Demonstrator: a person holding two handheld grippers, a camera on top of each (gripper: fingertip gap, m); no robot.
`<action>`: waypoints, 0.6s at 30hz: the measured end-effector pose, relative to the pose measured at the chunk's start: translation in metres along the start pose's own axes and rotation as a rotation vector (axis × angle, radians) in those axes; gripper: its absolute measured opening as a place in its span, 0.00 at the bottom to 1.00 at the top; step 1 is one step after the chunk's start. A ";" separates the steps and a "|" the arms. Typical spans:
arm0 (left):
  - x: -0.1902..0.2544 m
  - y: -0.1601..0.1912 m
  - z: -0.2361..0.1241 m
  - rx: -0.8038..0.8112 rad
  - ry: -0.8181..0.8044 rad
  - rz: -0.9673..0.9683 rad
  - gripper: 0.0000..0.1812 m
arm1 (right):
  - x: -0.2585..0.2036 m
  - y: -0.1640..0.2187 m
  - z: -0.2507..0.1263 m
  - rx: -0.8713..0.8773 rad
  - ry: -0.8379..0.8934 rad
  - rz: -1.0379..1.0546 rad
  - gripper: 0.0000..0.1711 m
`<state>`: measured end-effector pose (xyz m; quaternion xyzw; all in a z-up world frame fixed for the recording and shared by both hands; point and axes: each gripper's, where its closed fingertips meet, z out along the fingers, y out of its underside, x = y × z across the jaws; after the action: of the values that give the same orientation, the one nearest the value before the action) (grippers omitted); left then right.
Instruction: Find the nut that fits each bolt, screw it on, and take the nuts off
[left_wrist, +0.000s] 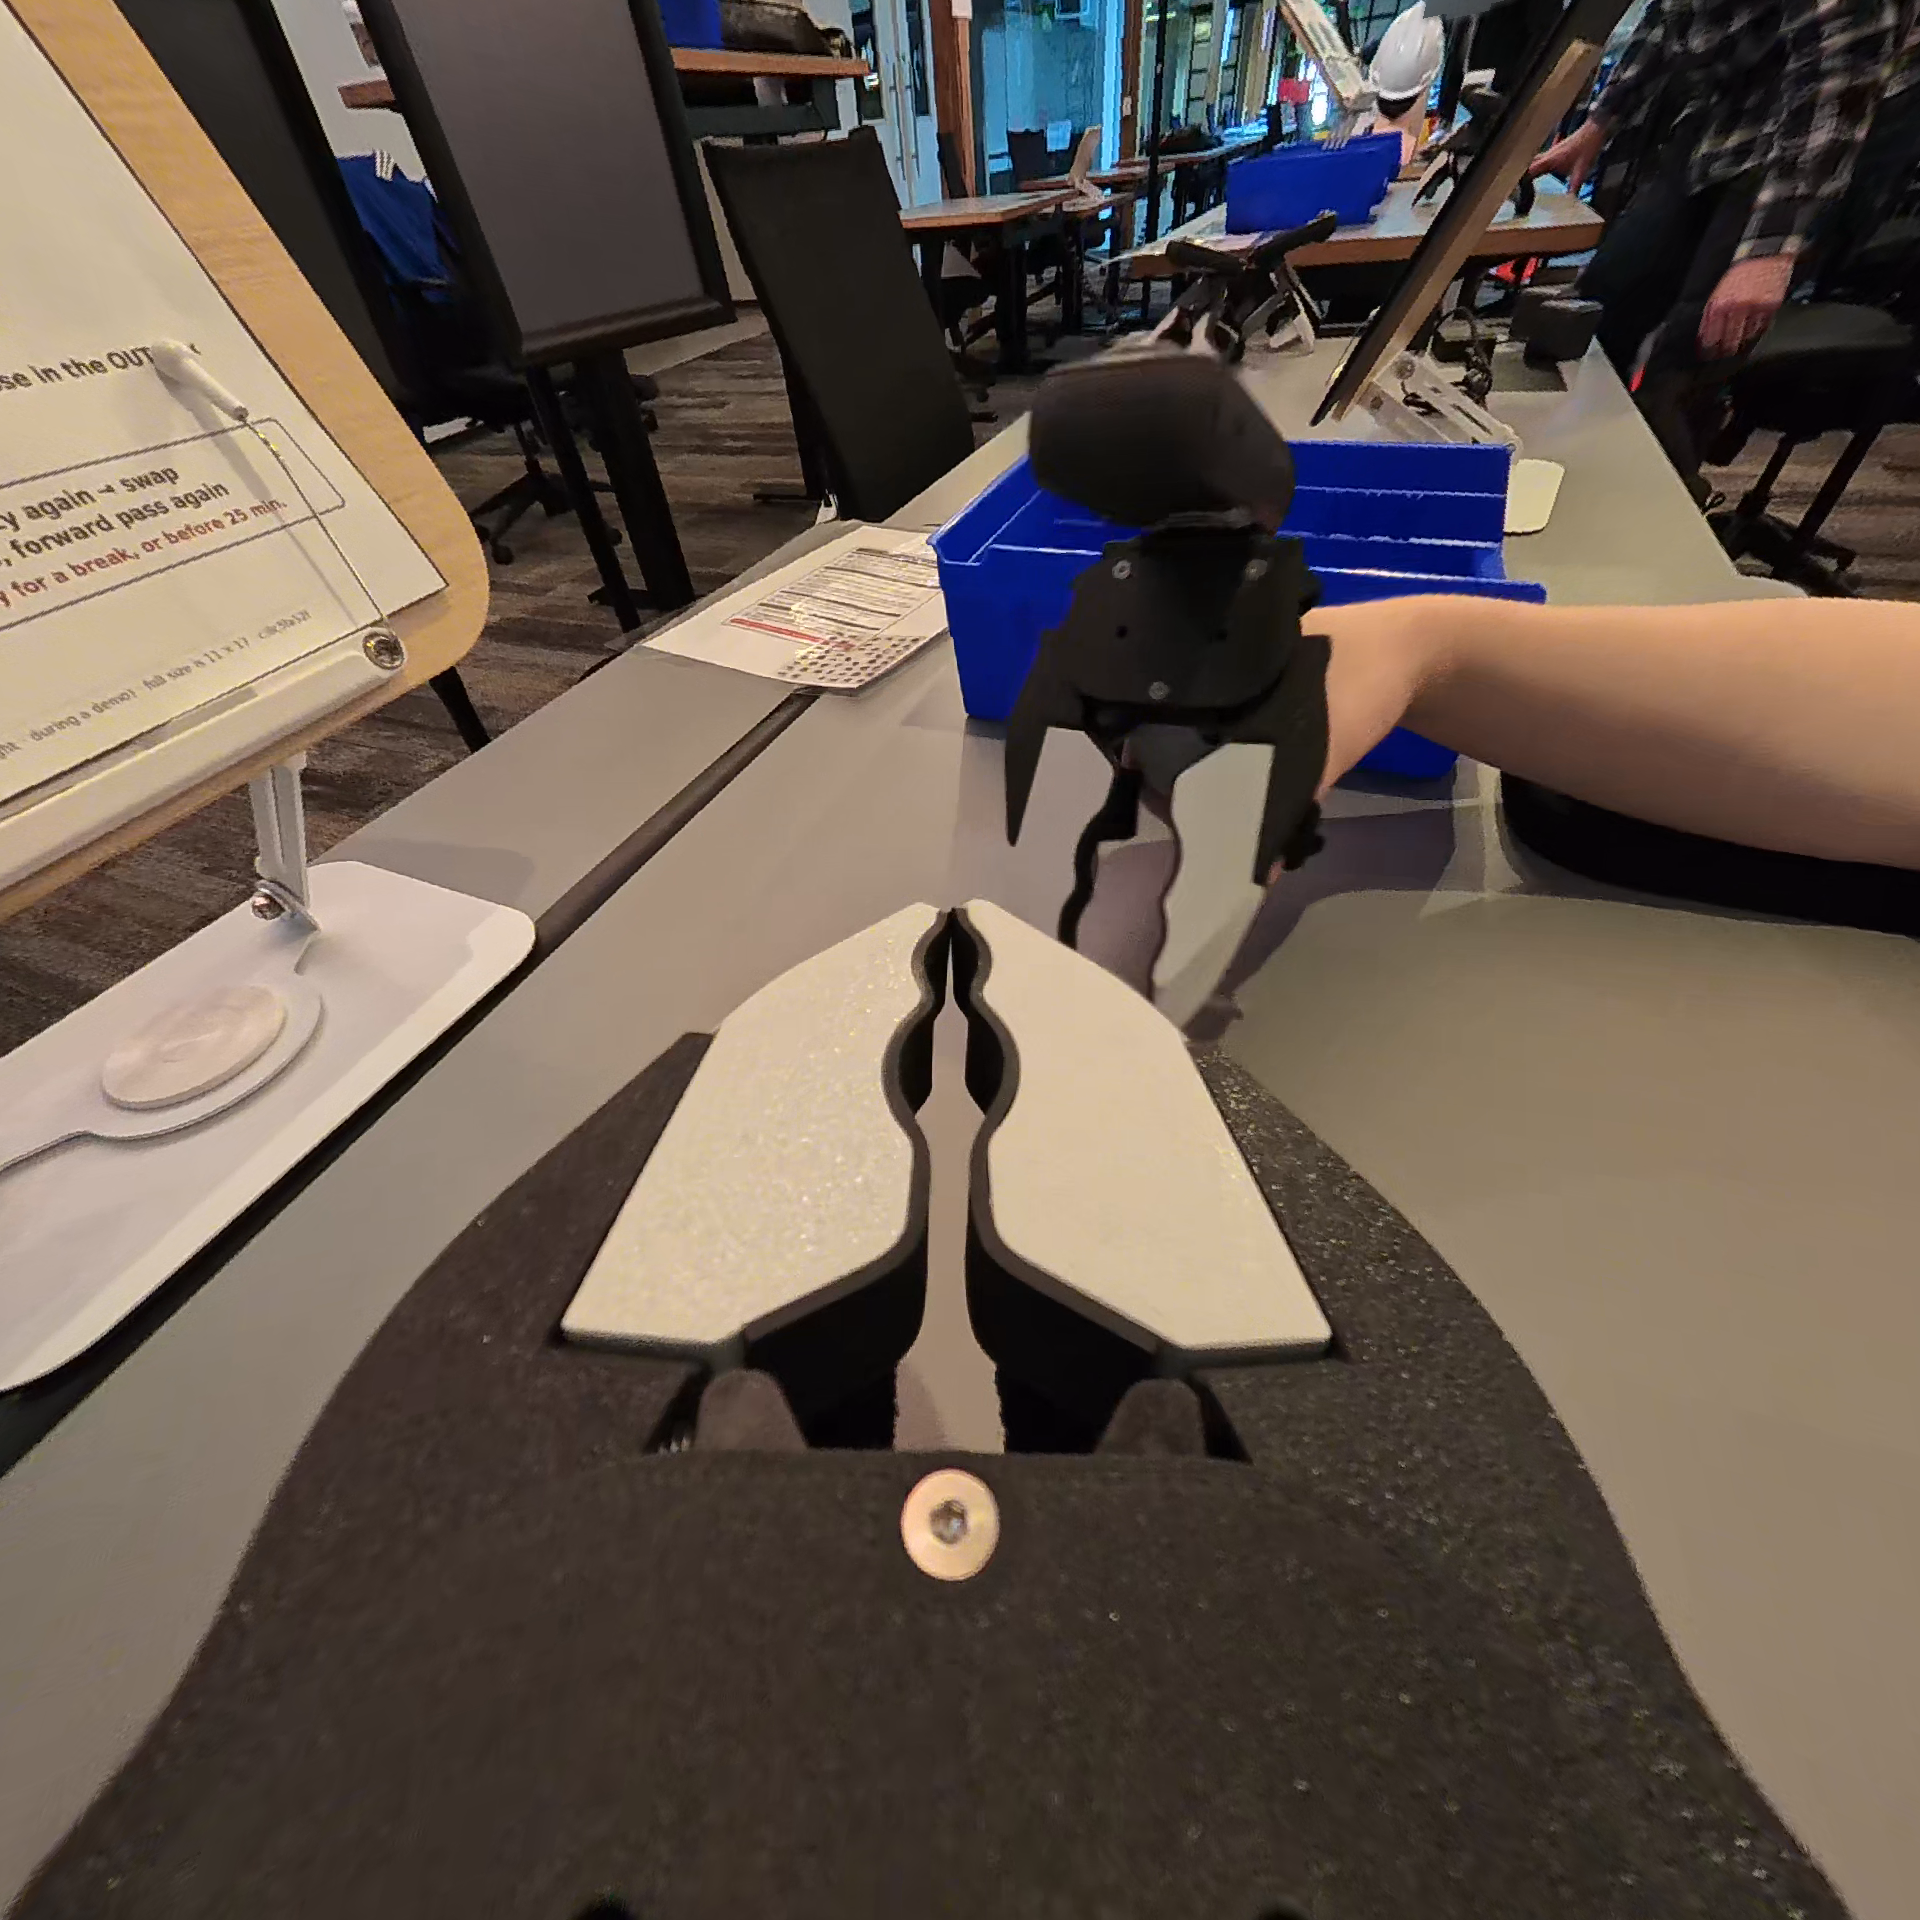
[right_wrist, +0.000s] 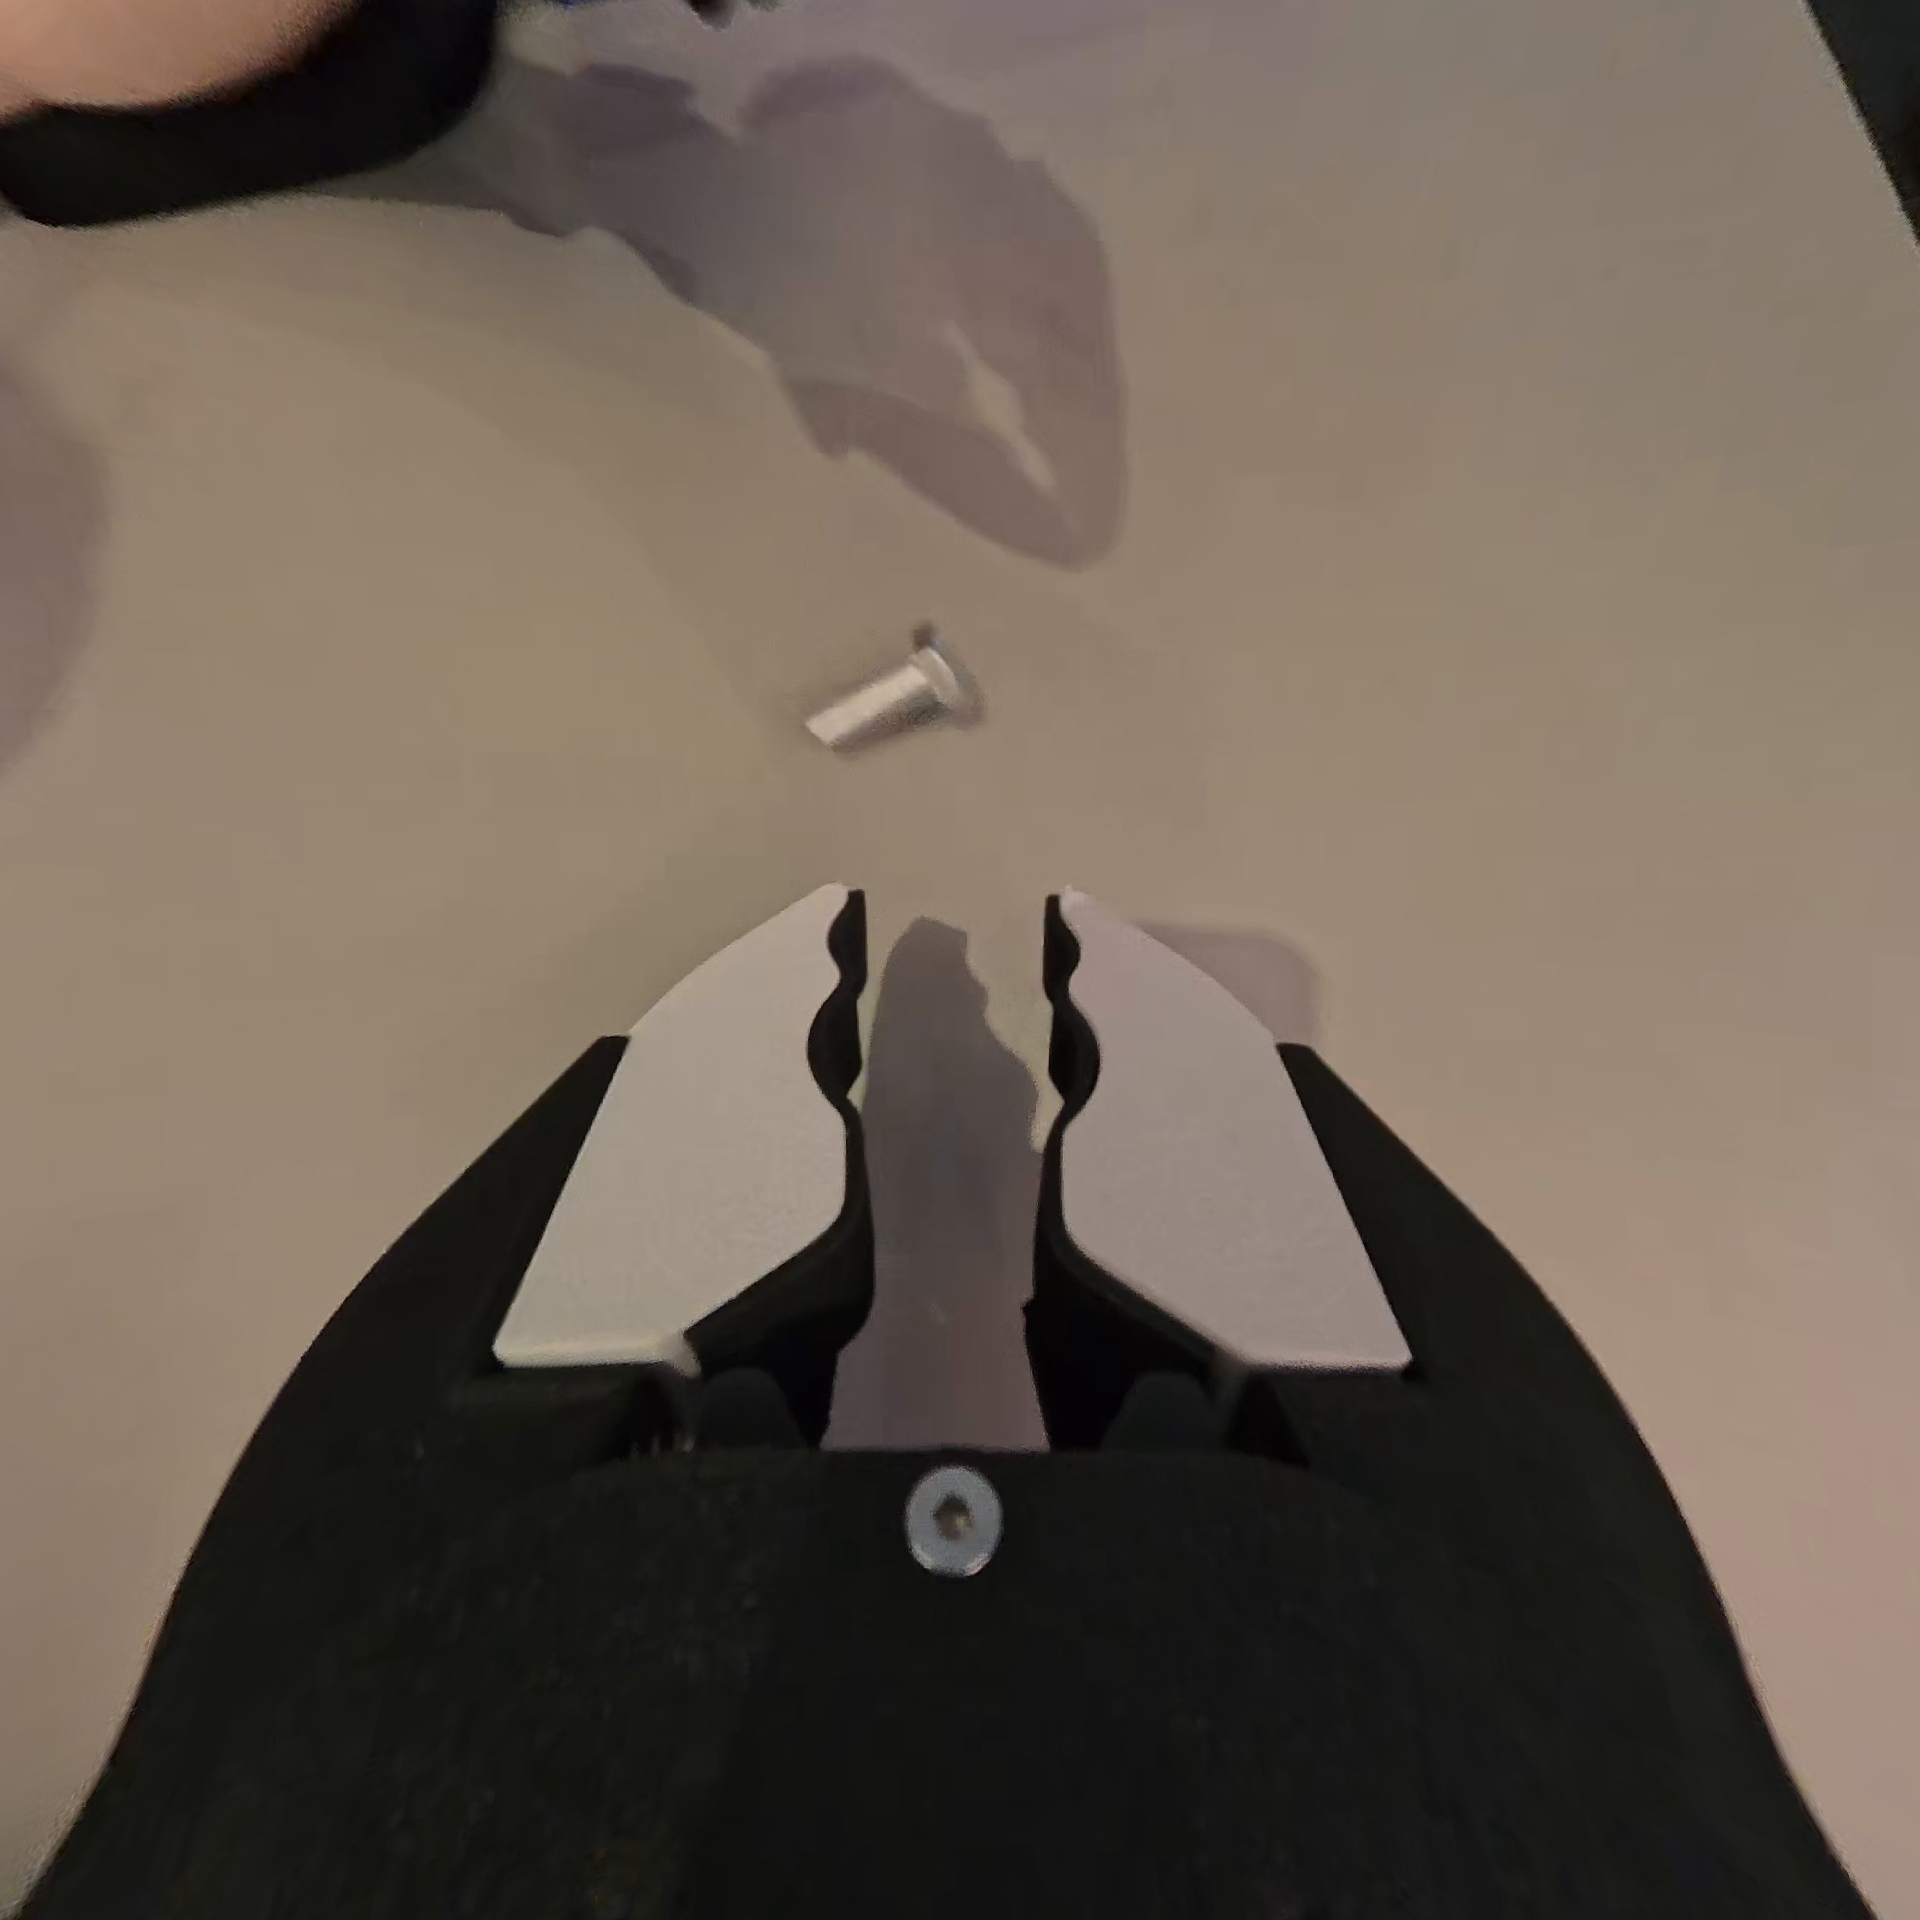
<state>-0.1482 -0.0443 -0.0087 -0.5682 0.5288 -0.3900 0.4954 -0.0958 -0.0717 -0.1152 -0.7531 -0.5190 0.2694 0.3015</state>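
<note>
A silver bolt lies on its side on the grey table, alone, a short way ahead of my right gripper. The right gripper points down at the table, open and empty. In the left wrist view the right gripper hangs over the table, held by a bare arm. My left gripper is shut with nothing between its fingertips, low over the table. No nut shows in either view.
A blue bin stands on the table behind the right gripper. A printed sheet lies left of it. A sign board on a white stand is at the left. A dark sleeve shows at top left. People and chairs stand beyond. The grippers' ends are close to 12 cm from one another.
</note>
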 end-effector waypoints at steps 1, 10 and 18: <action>-0.001 0.000 0.000 0.000 -0.001 0.000 0.00 | -0.010 -0.012 0.005 0.039 -0.023 -0.039 0.20; -0.018 -0.004 -0.009 -0.020 -0.065 0.022 0.01 | -0.037 -0.036 0.065 -0.045 0.057 -0.160 0.13; -0.022 -0.007 -0.017 -0.026 -0.056 0.013 0.04 | -0.045 -0.020 0.087 -0.099 0.013 -0.083 0.12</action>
<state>-0.1664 -0.0254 0.0038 -0.5817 0.5235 -0.3638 0.5052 -0.1850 -0.0929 -0.1546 -0.7465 -0.5606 0.2259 0.2782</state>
